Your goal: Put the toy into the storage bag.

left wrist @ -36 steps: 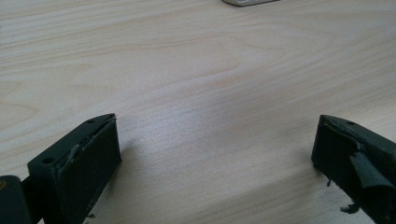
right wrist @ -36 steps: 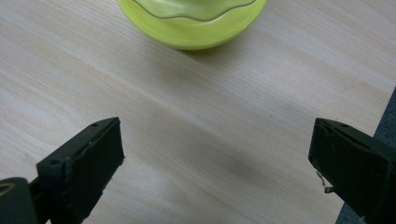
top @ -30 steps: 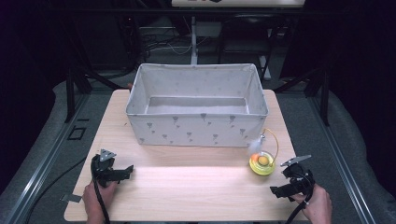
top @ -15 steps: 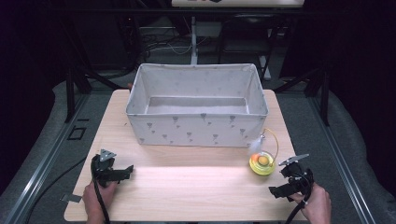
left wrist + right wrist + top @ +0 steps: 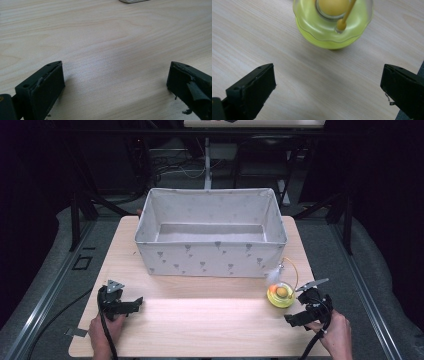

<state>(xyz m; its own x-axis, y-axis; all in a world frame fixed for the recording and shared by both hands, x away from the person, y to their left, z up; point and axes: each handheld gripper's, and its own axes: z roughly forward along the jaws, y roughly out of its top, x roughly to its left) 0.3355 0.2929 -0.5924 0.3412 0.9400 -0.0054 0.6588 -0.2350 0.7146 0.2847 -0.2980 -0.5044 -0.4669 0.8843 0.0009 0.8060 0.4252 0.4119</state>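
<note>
Since the earlier frames the right gripper (image 5: pixel 300 316) has crept a little lower and nearer the person, its nose turned toward the round yellow-green plastic toy with an orange ball in its top (image 5: pixel 280 295); the left gripper (image 5: pixel 126 304) has kept its place. The toy stands on the pale wooden worktop (image 5: pixel 200 330), just in front of the right corner of the grey fabric storage box printed with small hearts (image 5: pixel 210 260), close to it without clearly touching. A thin yellow wire loop with a white feather rises from the toy.

In the right gripper view the toy (image 5: pixel 333 23) lies just ahead of the fingers (image 5: pixel 252 92), which stand wide apart and hold nothing, with bare wood between them. That spread looks like a line-up for taking the toy by its round body. The left gripper (image 5: pixel 115 87) rests low over bare wood near the left edge, its fingers (image 5: pixel 42 87) also wide apart and empty, apparently parked out of the way. The open box, seemingly empty, sits centred, a likely destination for the toy.
</note>
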